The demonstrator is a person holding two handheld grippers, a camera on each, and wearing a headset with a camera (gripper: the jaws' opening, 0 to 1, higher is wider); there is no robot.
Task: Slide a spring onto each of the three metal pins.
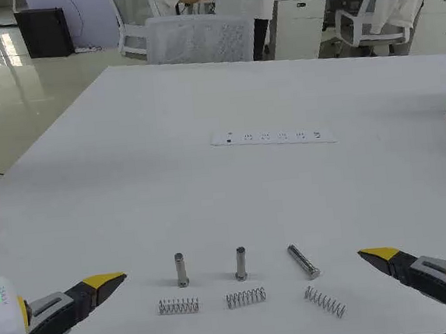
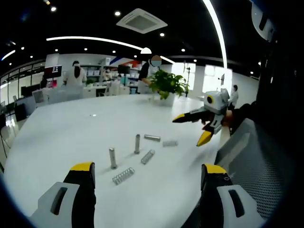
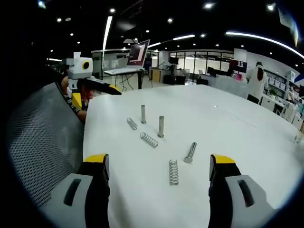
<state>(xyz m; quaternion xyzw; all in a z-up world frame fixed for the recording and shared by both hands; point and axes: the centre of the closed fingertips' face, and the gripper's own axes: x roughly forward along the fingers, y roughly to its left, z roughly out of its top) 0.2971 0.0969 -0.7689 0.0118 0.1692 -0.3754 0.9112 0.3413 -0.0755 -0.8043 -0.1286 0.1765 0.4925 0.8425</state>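
Three metal pins (image 1: 240,263) in a row near the worktop's (image 1: 132,198) near edge, two upright, the rightmost lying flat. Three springs (image 1: 245,297) loose just in front, one before each. Left gripper (image 2: 148,168) and right gripper (image 3: 159,159) flanking the row, jaws wide apart. Beyond, bare white surface up to a white power strip (image 1: 273,137) at centre.

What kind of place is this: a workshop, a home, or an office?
Most likely an open-plan office. The large white table carries a socket strip, a mesh office chair stands at its far edge, and an air-conditioning cassette sits in the ceiling.
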